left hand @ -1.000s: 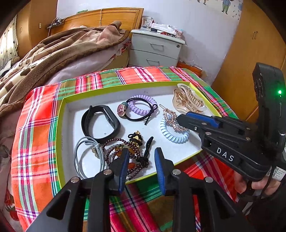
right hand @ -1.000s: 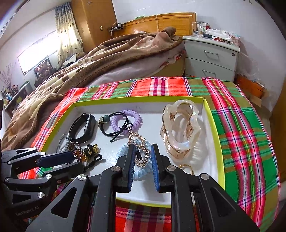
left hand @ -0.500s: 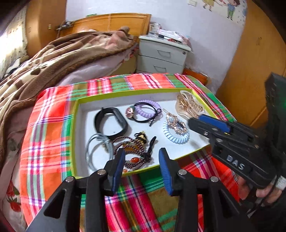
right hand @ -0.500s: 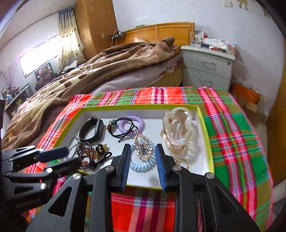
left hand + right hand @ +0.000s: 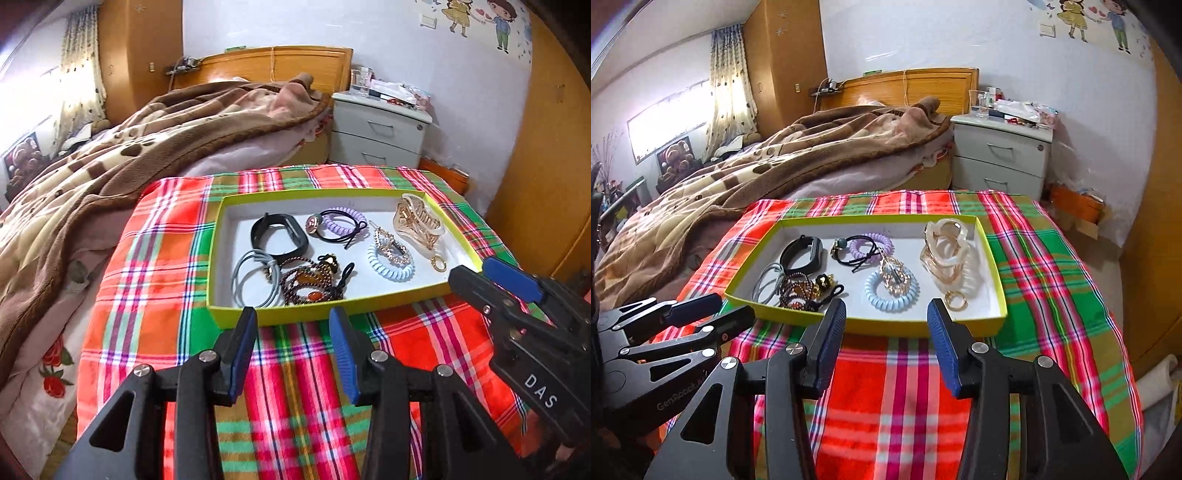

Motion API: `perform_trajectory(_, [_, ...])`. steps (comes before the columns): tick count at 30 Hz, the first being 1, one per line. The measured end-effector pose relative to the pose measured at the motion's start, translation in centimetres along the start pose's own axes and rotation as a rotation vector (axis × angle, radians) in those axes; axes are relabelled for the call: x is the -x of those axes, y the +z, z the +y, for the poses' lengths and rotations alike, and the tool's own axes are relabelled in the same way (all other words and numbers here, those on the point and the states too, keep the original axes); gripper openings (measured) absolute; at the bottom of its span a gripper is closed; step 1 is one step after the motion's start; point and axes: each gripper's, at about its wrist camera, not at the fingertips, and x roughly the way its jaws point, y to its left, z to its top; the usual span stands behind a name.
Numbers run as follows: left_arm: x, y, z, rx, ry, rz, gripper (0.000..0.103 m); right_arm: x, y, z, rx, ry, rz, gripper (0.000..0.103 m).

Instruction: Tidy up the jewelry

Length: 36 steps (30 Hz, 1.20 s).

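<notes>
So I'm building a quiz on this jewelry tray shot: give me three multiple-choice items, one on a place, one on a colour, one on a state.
1. Where does the clear claw clip lie in the tray?
A. right end
B. left end
C. outside it

2. What colour is the coil hair tie under the gold chain?
A. red
B. light blue
C. black

3. What is between the left gripper fingers?
A. a bracelet
B. a ring
C. nothing

Answers: 1 A, it sits against the right wall; 2 B, its coils show pale blue; 3 C, only plaid cloth shows in the gap.
</notes>
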Motion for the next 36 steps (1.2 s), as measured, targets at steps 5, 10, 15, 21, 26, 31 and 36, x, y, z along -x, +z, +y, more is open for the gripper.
perform_trajectory(5, [0.6, -0.49, 0.22, 0.024, -0.001, -0.01, 0.042, 0.15, -0.56, 0.3, -0.012, 0.004, 0.004, 0.047])
perform_trajectory(10, [0.77, -0.66, 0.51, 0.034, -0.003, -0.017, 0.042, 0.39, -0.82, 0.32, -0.021, 0.006, 0.002, 0.047])
perform_trajectory(15, [0.99, -0.81, 0.34, 0.033, 0.012, -0.028, 0.042, 0.49, -0.88, 0.31, -0.024, 0.006, -0.001, 0.047])
perform_trajectory(21, [0.89, -0.98, 0.5, 0.047, 0.013, -0.023, 0.042, 0.47, -0.93, 0.31, -0.024, 0.006, 0.002, 0.047])
perform_trajectory(26, [0.81, -1.02, 0.42, 0.046, 0.017, -0.02, 0.042, 0.67, -0.97, 0.35, -0.02, 0.006, 0.0, 0.047])
perform_trajectory(31, [0.7, -1.05, 0.65, 0.055, 0.017, -0.014, 0.042, 0.67, -1.01, 0.58, -0.017, 0.007, 0.001, 0.047])
perform_trajectory(36, [0.7, -1.07, 0.81, 0.063, 0.019, -0.014, 0.042, 0.65, -0.95, 0.8, -0.015, 0.006, -0.001, 0.047])
